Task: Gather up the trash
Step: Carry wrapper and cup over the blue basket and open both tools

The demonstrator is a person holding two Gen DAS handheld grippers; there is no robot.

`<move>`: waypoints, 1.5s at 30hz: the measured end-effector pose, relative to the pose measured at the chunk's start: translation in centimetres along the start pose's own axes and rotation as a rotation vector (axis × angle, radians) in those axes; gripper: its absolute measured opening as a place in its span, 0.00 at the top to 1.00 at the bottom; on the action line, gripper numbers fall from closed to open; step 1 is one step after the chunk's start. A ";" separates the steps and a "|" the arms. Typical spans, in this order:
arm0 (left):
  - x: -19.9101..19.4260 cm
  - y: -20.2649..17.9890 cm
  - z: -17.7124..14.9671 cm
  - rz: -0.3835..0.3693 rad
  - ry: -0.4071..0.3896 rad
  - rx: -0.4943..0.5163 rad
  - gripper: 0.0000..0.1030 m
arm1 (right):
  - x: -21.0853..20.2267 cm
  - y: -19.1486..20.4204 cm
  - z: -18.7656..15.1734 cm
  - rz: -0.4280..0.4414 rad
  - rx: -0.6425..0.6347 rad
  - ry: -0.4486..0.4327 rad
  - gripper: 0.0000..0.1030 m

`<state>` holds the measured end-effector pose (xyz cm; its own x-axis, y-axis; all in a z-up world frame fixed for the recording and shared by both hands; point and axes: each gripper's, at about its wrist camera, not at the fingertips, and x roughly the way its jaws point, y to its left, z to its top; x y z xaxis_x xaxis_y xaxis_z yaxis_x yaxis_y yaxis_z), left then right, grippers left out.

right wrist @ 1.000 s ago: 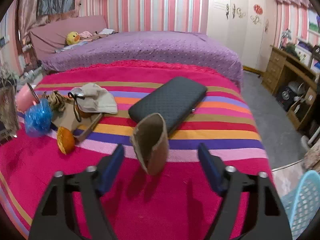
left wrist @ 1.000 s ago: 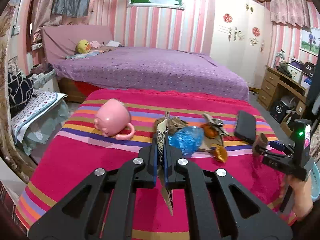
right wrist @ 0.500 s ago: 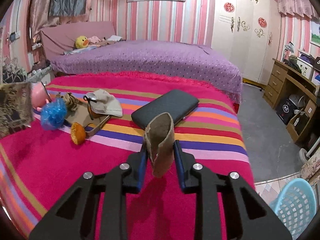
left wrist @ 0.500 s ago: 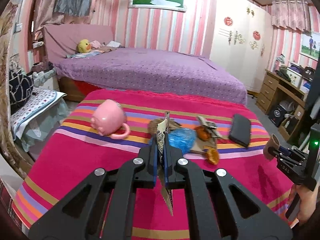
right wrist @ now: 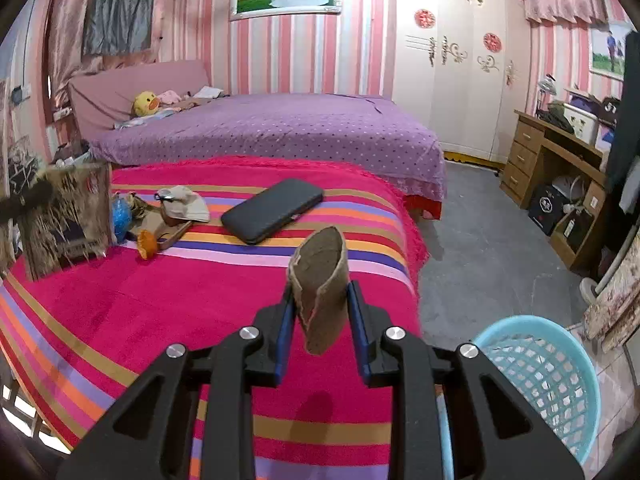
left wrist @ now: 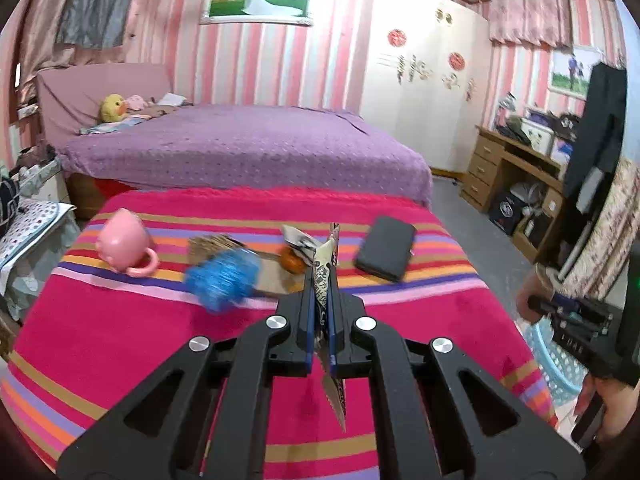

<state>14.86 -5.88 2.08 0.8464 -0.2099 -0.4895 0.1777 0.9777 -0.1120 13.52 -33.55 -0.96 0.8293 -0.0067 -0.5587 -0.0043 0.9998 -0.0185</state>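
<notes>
- Left wrist view: the left gripper (left wrist: 320,316), low in the middle of the frame, is pressed together on a flat printed wrapper (left wrist: 326,280) that stands on edge between its pads.
- Beyond it, across the middle of the frame, the striped blanket (left wrist: 120,328) carries more litter: a crumpled blue plastic bag (left wrist: 222,278), a brown cardboard piece (left wrist: 214,244) and an orange peel (left wrist: 294,260). I judge these are left to collect.
- A pink mug (left wrist: 124,246) at centre left and a black case (left wrist: 386,248) at centre right lie there too; they look like belongings, not trash.
- At the right edge a hand (left wrist: 608,404) holds the other gripper above a blue basket (left wrist: 548,368).
- Right wrist view: the right gripper (right wrist: 322,320), bottom centre, pinches a squashed brown paper cup (right wrist: 320,284), held clear of the blanket.
- The basket (right wrist: 560,368) sits on the floor at lower right; what shows of its inside looks empty.
- At the left edge the wrapper (right wrist: 68,216) shows, held up.
- As I read it, two pieces are picked up, none dropped in, and several wait on the blanket.
</notes>
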 end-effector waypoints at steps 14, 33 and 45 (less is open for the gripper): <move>1.5 -13.7 -0.7 -0.138 0.025 0.091 0.97 | -1.9 -14.5 -3.6 -0.196 0.117 0.033 0.75; 5.5 -33.0 -5.8 -0.435 0.157 0.218 0.96 | -3.9 -25.6 -8.5 -0.313 0.279 0.048 0.75; 8.2 -32.5 -7.7 -0.265 0.119 0.306 0.21 | -3.3 -26.0 -9.2 -0.303 0.291 0.062 0.75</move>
<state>12.18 -39.45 -5.00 0.6907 -0.4365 -0.5765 0.5376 0.8432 0.0057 5.77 -59.71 -6.24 0.7337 -0.2936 -0.6127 0.4000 0.9156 0.0403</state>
